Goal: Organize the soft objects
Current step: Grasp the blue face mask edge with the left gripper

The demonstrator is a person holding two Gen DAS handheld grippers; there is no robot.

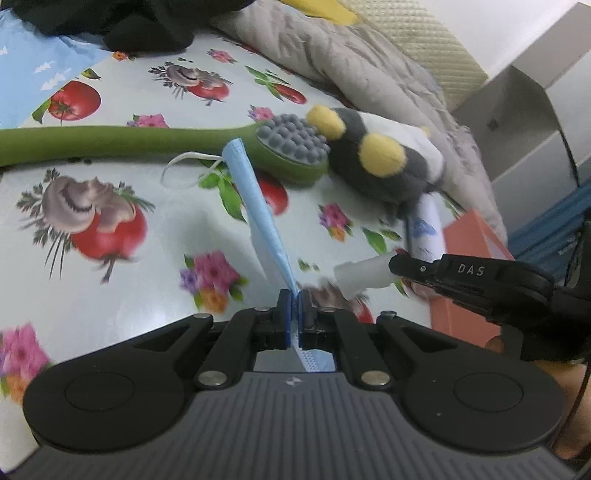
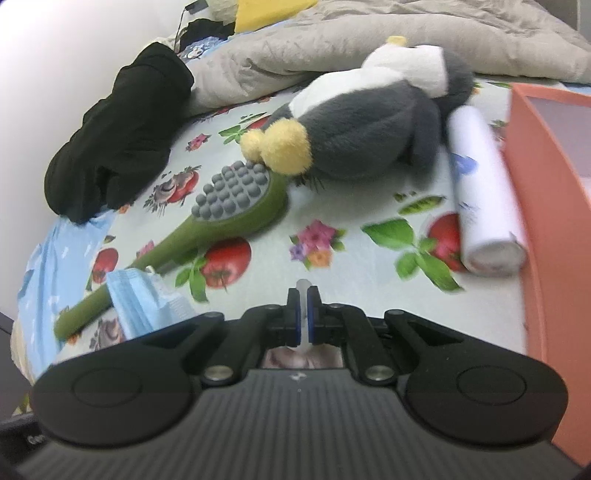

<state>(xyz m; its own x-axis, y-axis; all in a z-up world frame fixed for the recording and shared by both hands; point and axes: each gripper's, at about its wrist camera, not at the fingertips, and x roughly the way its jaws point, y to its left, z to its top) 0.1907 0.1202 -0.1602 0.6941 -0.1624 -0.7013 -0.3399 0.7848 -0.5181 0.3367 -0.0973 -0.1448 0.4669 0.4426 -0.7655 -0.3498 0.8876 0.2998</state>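
My left gripper is shut on a blue face mask, held edge-on above the fruit-print cloth; the mask also shows in the right wrist view. My right gripper is shut on a small white translucent piece, which shows in the left wrist view too. A grey, white and yellow plush penguin lies ahead. A green long-handled massage brush lies beside it.
An orange box stands at the right. A white rolled cloth lies against it. Black clothing and a grey quilt lie at the back. A blue bag is at the left.
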